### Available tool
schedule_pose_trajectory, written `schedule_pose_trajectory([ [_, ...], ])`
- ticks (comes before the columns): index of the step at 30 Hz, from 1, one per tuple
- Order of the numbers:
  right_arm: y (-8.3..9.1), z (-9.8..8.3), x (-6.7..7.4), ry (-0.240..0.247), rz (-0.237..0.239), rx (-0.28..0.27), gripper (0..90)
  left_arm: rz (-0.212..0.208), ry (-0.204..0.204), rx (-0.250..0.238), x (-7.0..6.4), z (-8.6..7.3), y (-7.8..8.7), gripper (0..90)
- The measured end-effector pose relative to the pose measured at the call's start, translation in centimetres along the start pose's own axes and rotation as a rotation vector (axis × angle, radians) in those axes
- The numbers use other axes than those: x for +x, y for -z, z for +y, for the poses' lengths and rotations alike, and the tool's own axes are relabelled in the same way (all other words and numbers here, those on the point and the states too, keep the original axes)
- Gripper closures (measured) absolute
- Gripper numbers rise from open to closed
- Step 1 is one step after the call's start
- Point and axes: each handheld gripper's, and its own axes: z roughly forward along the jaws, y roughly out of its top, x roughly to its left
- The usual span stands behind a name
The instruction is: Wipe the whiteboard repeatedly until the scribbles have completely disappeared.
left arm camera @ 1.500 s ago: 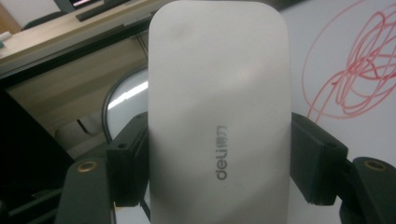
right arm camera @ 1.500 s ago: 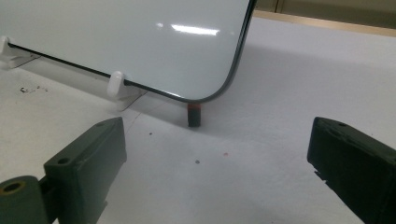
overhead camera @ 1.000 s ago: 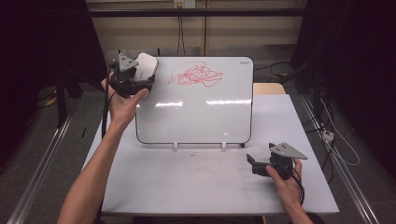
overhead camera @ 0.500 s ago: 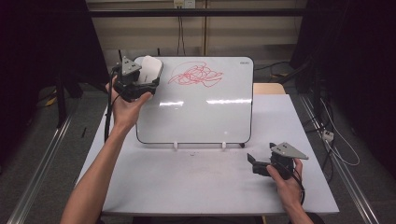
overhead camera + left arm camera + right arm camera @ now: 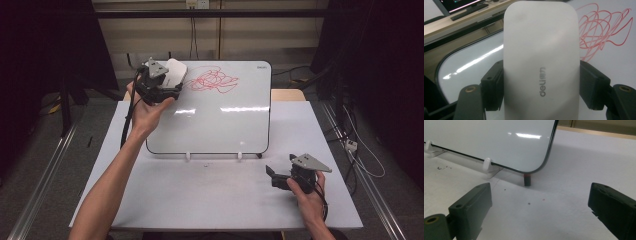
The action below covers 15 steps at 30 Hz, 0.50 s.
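- The whiteboard eraser (image 5: 540, 62) is a smooth white block with rounded corners and a matte, slightly shadowed top; a grey "deli" logo is printed lengthwise near the held end.
- The left gripper (image 5: 159, 85) has its jaws clamped on the eraser's two long sides, as the left gripper view shows, with the free end jutting forward past them.
- In the high view the eraser (image 5: 174, 73) sits at the whiteboard's (image 5: 225, 125) upper left corner, over the far left part of the bench (image 5: 200, 195).
- The whiteboard is a glossy white panel with a thin dark rim and rounded corners, leaning back on small white clip feet (image 5: 187, 156) near the middle of the bench.
- A red scribble (image 5: 212, 80) of tangled loops covers the board's upper middle, just beside the eraser; whether the eraser touches the board I cannot tell.
- The right gripper (image 5: 280, 175) rests near the bench's near right corner, its jaws apart with nothing between them.
- In the right gripper view a short dark stub with a red band (image 5: 527, 180) stands on the bench under the board's lower right corner.
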Motion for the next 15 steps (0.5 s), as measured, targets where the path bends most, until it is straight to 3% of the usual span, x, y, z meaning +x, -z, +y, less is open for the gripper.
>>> schedule_pose_trajectory([
  [15,0.0,0.0,0.0,0.003,0.002,0.003,4.4,0.052,-0.064,0.03,-0.6,1.3,-1.7,31.1],
])
